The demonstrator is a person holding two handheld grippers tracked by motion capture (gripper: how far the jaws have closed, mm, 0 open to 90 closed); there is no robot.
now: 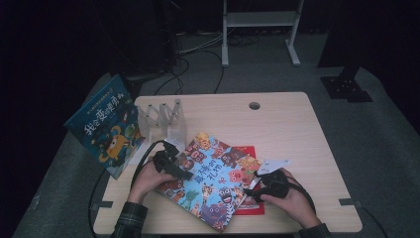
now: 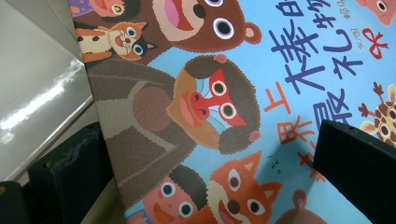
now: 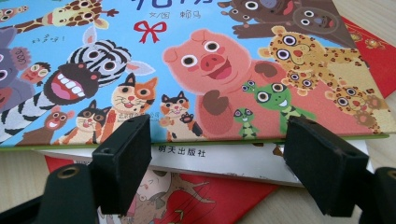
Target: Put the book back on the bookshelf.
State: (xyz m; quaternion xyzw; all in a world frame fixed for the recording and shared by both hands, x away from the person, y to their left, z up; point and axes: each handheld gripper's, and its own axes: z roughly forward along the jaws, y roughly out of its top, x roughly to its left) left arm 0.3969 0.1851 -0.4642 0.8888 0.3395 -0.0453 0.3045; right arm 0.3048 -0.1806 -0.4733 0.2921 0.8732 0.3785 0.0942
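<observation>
left black two-jaw gripper [image 1: 174, 166] | right black two-jaw gripper [image 1: 257, 187] | black cables | dark checked sleeves [image 1: 130, 218] | black square pads [image 3: 122, 158] with small round holes

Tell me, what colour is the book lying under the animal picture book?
Red book, best seen in the right gripper view.

High view: dim, room black from 9 through 12 to 3 o'clock; only the table [image 1: 297, 129] is lit, from above, image soft and grainy. Gripper views: bright, colours saturated. Glare streak on the stand [image 2: 32, 112] at 9 o'clock. The book [image 3: 196, 60] is sharp; black jaws near the lens are slightly blurred.
</observation>
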